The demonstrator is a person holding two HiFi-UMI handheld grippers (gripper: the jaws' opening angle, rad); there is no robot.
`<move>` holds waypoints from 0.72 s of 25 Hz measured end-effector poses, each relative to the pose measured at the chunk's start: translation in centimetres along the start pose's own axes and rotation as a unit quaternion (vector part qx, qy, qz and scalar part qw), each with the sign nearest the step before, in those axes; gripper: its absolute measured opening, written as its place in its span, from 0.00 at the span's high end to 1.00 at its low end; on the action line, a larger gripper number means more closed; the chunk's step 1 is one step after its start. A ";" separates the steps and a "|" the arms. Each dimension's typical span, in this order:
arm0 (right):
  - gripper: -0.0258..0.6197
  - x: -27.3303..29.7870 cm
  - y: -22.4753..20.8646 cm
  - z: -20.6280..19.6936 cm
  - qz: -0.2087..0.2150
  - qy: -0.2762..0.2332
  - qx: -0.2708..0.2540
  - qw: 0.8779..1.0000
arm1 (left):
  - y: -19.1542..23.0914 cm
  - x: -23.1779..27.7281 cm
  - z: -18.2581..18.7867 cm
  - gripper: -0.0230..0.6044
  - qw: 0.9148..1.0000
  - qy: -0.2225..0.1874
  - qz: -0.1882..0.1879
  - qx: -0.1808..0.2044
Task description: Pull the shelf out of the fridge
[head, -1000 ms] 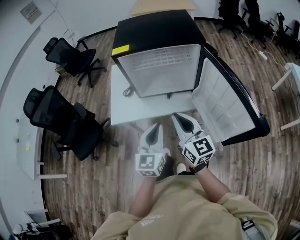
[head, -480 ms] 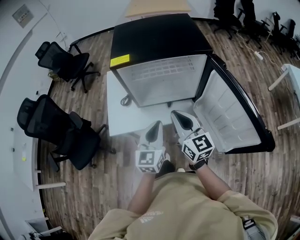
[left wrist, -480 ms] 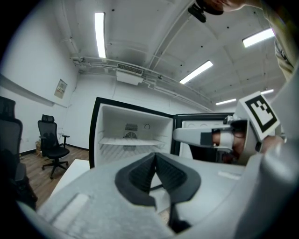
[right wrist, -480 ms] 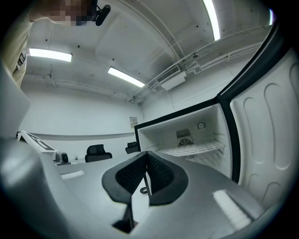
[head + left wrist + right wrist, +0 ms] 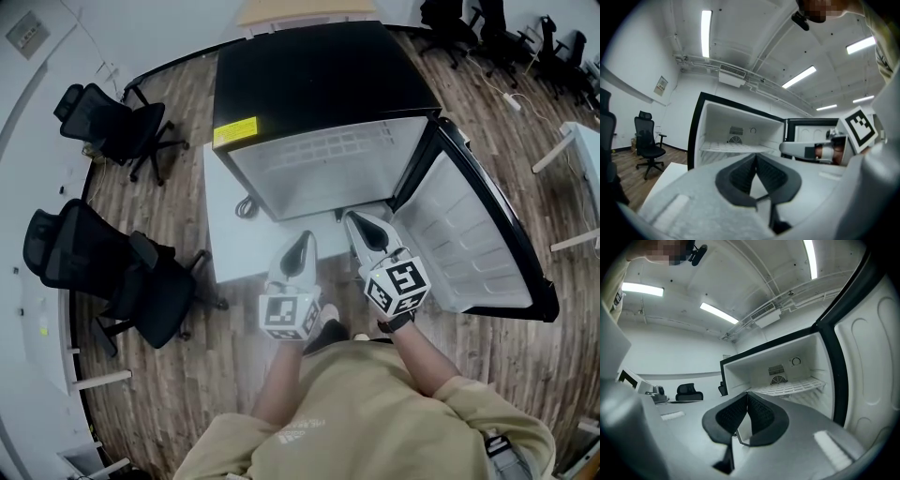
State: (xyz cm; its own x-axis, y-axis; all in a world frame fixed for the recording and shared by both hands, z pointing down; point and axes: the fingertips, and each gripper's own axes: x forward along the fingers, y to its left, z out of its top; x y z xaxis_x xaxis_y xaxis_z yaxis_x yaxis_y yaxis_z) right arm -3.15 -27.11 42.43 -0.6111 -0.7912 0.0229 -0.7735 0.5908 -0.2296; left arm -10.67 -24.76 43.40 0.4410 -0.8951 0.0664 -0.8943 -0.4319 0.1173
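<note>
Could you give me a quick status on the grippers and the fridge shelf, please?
Left gripper and right gripper both shut, empty, short of the fridge. Shelf seated inside, door open. Nothing blocking the approach.

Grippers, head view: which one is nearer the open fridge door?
The right gripper: it sits just beside the door, while the left gripper lies on its far side, towards the chairs.
</note>
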 end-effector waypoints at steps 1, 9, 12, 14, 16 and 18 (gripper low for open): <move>0.95 0.3 -0.3 -0.1 -0.002 0.002 0.003 1.000 | 0.3 0.4 0.0 0.96 1.000 0.001 -0.001 -0.001; 0.90 2.8 -3.8 -1.8 -0.027 0.016 0.056 0.998 | 1.5 3.0 -0.2 0.96 1.000 0.002 -0.009 -0.001; 0.87 3.8 -4.8 -2.4 -0.036 0.018 0.074 0.996 | 2.0 3.6 -0.5 0.96 1.000 0.005 -0.008 -0.006; 0.87 4.6 -5.4 -2.6 -0.041 0.018 0.079 0.996 | 2.5 4.0 -0.6 0.96 1.000 0.006 -0.007 -0.009; 0.87 5.4 -6.2 -2.8 -0.046 0.015 0.087 0.995 | 2.8 4.3 -0.6 0.96 1.000 0.007 -0.006 -0.009; 0.85 6.2 -7.0 -2.9 -0.051 0.014 0.094 0.994 | 3.0 4.6 -0.6 0.96 1.000 0.008 -0.006 -0.008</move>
State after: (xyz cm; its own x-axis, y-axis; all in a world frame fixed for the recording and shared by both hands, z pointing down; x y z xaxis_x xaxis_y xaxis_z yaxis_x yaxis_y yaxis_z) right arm -2.01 -35.70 46.97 -0.5380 -0.8391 0.0808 -0.7876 0.4662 -0.4029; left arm -11.26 -30.12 44.70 0.4522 -0.8883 0.0806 -0.8881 -0.4400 0.1333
